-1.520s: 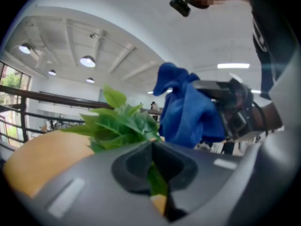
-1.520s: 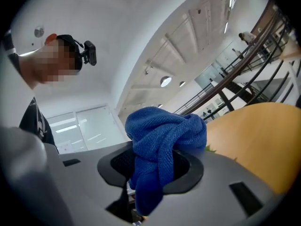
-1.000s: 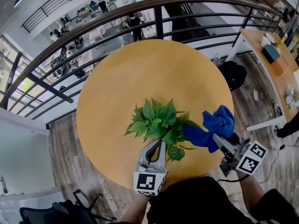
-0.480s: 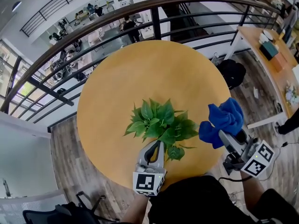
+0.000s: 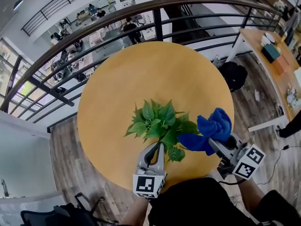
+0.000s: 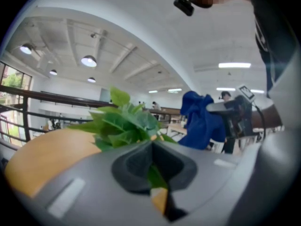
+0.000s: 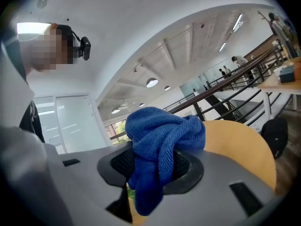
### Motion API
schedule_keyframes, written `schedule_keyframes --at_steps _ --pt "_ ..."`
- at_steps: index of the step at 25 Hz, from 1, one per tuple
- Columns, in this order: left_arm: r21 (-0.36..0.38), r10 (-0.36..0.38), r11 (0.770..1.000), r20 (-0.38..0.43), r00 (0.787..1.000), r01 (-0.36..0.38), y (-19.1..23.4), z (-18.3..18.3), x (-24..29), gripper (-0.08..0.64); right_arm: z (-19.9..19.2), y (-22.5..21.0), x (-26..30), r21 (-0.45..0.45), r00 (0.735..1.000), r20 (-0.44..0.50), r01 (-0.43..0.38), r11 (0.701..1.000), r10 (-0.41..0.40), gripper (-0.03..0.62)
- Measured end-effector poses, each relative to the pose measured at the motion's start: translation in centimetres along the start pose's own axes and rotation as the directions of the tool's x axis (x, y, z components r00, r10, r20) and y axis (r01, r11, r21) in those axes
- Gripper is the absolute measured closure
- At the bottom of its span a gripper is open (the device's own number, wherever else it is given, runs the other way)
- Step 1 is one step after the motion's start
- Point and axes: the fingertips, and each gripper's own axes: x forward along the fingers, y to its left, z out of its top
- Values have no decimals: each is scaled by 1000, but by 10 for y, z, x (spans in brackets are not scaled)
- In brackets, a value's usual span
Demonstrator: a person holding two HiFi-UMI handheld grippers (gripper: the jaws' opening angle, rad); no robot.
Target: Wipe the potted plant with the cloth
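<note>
Blue cloth [image 5: 212,128], clamped in my right fingers [image 7: 188,167], sits against the plant's [image 5: 157,121] right side; my left fingers [image 6: 131,166] pinch a low leaf [image 6: 155,178], nearer me.

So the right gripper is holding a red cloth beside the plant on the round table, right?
No, the cloth is blue, not red, as the right gripper view shows. The right gripper does hold it beside the plant on the round table.

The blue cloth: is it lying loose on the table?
No, the blue cloth is clamped in the right gripper, raised beside the plant.
</note>
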Motion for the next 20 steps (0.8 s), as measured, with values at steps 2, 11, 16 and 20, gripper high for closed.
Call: schedule_keyframes --at_steps 2,11,16,20 --pt "-5 5 1000 -1 1000 -5 2 -3 0 557 2 -16 -19 -8 998 3 60 998 -59 442" --pt "-33 10 999 -18 1000 -11 6 -13 -4 557 -20 -23 -58 -14 992 -78 98 995 -99 442" --pt "-31 14 999 -19 1000 -14 8 -14 -5 557 -71 22 -33 45 986 -152 -57 997 63 442" --pt "-25 16 1000 -19 1000 -17 8 -12 -6 557 -109 41 -6 -30 956 -269 -127 991 114 442"
